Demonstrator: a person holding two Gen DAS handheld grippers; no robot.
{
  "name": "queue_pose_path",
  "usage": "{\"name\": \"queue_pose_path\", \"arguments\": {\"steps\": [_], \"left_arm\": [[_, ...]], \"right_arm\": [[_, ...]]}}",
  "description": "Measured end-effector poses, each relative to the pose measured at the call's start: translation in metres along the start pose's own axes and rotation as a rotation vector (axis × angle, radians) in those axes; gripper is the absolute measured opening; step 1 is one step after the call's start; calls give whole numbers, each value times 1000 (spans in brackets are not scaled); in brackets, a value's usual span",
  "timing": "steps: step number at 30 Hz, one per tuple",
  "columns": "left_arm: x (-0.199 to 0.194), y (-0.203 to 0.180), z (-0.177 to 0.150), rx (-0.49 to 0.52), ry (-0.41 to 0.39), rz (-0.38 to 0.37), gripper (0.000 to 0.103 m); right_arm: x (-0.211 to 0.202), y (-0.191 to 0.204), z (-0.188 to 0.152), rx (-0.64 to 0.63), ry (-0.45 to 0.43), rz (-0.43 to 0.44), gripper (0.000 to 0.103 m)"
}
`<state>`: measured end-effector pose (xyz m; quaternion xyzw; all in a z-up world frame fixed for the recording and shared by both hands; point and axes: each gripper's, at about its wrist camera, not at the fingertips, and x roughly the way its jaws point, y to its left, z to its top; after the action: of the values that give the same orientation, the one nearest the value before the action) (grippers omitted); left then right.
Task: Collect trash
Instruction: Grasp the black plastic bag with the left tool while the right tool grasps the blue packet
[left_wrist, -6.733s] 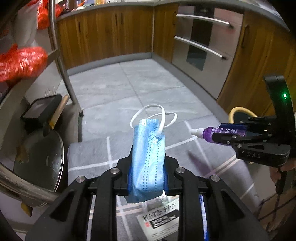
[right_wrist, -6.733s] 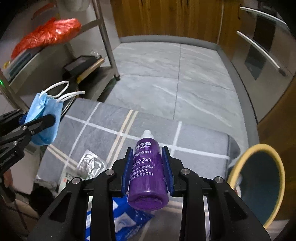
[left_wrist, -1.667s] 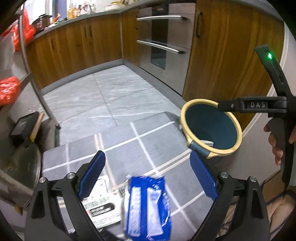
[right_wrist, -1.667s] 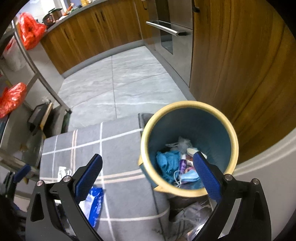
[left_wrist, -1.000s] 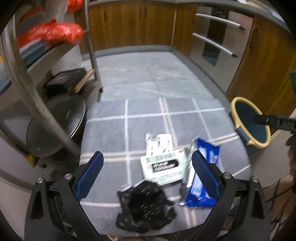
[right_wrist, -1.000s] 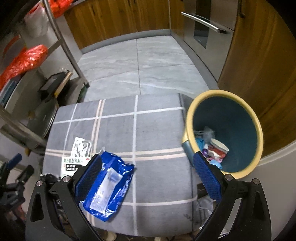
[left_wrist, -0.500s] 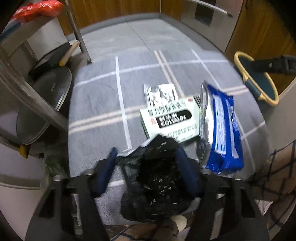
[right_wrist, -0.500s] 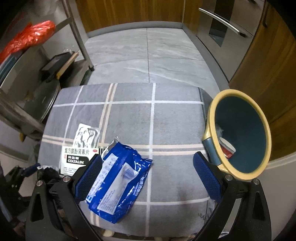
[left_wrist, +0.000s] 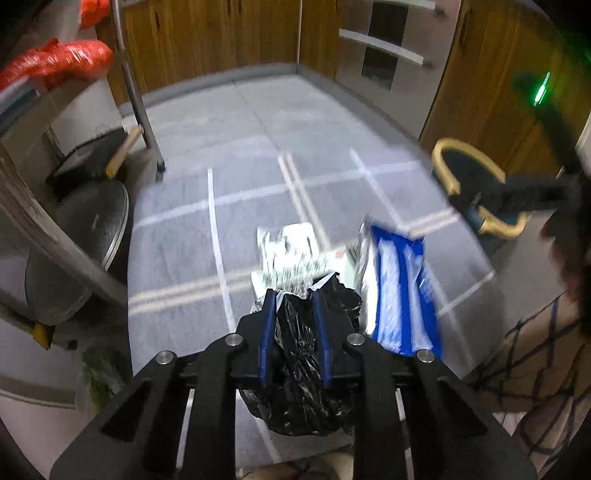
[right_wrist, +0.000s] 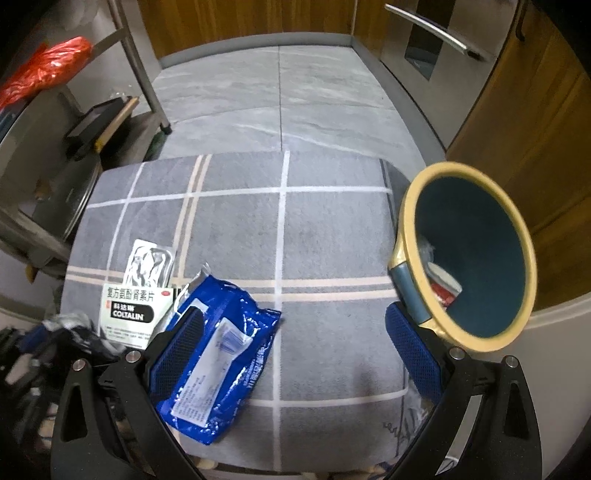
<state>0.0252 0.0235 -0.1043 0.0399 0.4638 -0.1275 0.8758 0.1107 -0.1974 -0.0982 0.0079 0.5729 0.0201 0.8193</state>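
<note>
A crumpled black plastic bag (left_wrist: 299, 369) lies at the near edge of the grey checked mat (right_wrist: 332, 229). My left gripper (left_wrist: 293, 295) is closing on it, and its blue pads press the bag's sides. In the right wrist view this pair shows only as a blur at the lower left. My right gripper (right_wrist: 291, 328) stands wide open, low over the mat. A blue wipes packet (right_wrist: 218, 362) lies by its left finger, untouched. A white medicine box (right_wrist: 129, 310) and a foil blister pack (right_wrist: 149, 262) lie beside the packet. The yellow-rimmed teal bin (right_wrist: 517, 236) at the mat's right end holds trash.
A metal rack (left_wrist: 136, 85) with red bags (right_wrist: 44, 74) and a round pan lid (left_wrist: 92, 229) stands to the left. Wooden cabinets (right_wrist: 517, 110) and an oven front line the far side of the grey tiled floor. A person's checked sleeve (left_wrist: 535, 362) shows at the right.
My left gripper came down over the black bag and its jaws went from wide open to narrow around it. My right gripper sank closer to the mat and the blue packet.
</note>
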Motion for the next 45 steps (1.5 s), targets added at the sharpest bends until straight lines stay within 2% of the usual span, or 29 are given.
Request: {"name": "queue_pose_path", "arguments": {"steps": [5,6,9,15,18,28,35,40,45], "left_arm": [[-18,3,15,-30,-92,18,19],[-19,4,17,-39,-97,20,19],[-14,6,18,-49,-84,29,19],[-9,7,22,-54,-78,15,19],[-7,7,24,-59,-79,3,19],[6,5,29,-56,-59,-5,19],[10,6,30,-56,-48,4,19],[11,6,31,-64,-49,8,19],[10,7,34,-80,-54,5,19]], "right_arm": [[22,1,-4,46,49,19,91],[25,3,-4,41,53,23,83],[34,8,-2,10,60,20,64],[57,7,-2,17,109,57,42],[71,4,-4,38,145,77,35],[90,2,-3,55,183,137,34],[92,4,-2,51,187,180,23],[75,6,2,31,147,213,22],[38,1,7,-28,80,219,21]]}}
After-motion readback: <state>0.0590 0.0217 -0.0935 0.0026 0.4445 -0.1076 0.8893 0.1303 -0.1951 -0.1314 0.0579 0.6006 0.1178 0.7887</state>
